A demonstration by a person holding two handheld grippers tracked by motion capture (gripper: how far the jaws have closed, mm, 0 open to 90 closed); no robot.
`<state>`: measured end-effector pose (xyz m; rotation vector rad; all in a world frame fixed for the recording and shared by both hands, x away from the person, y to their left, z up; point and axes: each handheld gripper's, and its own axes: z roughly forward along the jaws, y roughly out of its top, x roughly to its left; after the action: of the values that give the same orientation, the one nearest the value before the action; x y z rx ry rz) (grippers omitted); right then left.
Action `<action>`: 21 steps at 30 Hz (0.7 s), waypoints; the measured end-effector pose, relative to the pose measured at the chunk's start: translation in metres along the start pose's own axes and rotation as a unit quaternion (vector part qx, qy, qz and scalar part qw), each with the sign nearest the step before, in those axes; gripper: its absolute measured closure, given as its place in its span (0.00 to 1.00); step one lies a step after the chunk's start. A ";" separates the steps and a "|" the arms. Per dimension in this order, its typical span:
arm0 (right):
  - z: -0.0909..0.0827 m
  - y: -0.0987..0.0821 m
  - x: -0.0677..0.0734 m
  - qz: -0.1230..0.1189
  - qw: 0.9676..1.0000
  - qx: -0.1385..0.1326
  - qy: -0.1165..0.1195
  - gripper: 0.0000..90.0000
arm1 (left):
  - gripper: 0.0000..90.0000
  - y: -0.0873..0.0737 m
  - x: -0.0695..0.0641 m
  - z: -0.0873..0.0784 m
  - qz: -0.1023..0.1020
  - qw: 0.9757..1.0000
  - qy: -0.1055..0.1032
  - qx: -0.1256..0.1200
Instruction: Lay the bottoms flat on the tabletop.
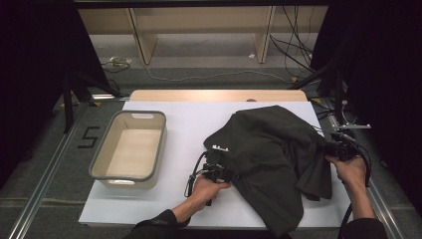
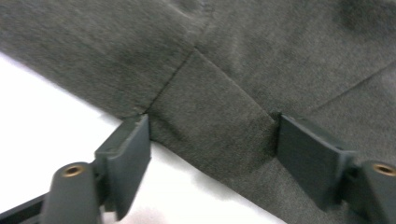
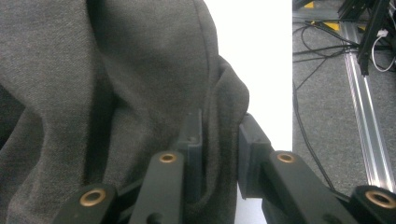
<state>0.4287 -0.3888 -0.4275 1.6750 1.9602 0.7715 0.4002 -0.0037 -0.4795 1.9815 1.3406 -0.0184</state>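
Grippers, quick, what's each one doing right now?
Left gripper: open, tongs straddling the dark garment edge.
Right gripper: shut on the dark garment.

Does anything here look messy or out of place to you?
Only the dark garment: it lies crumpled on the white table, its near edge hanging over the front. The right gripper pinches a fold; the left gripper is open around another fold. The basket stands straight and empty.

1. The dark garment (image 1: 271, 159) covers the jaws of the left gripper (image 1: 219, 167) in the high view.
2. The garment's lower hem runs off the bottom edge there.
3. The right gripper (image 1: 334, 148) is a dark blur against the cloth; its jaws cannot be made out.
4. The white table (image 1: 189, 124) under the garment is hidden.
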 end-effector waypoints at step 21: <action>0.005 -0.004 0.010 -0.004 0.999 0.038 0.016 0.91 | 0.98 0.011 0.013 -0.017 0.021 0.997 -0.043 -0.069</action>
<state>0.4280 -0.3790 -0.4336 1.7079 2.0406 0.7345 0.4083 0.0142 -0.4659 1.8712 1.2139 0.0084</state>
